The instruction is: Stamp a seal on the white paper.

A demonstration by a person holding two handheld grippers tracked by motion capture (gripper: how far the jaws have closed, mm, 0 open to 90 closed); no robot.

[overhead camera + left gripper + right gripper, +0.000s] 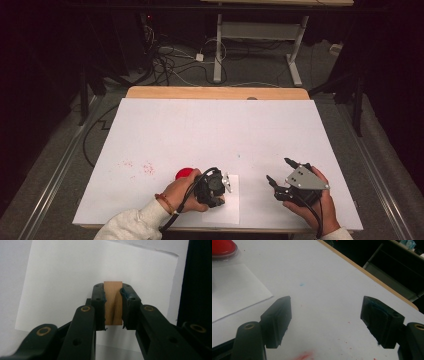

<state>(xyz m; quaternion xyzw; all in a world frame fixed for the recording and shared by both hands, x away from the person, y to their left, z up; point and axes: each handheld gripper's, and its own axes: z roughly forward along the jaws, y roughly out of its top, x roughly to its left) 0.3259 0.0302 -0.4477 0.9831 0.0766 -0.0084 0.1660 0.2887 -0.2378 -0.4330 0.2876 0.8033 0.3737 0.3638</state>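
My left gripper (219, 196) points down over a small white sheet of paper (227, 212) near the table's front edge. It is shut on a small wooden block (113, 300), which stands upright between its pads just above the paper (62, 277). A red round pad (183, 173) lies just left of the left hand and also sits at the top left in the right gripper view (223, 247). To the right, my right gripper (278, 170) is held open over the white table, its jaws wide apart with nothing between them (327, 302).
A white cover (215, 125) lies over the table, with a wooden strip (215, 92) bare at the far edge. Red ink smudges (145, 167) mark the cover at the left, and more red smudges (304, 356) lie under the right gripper. Cables and a desk frame stand on the floor beyond.
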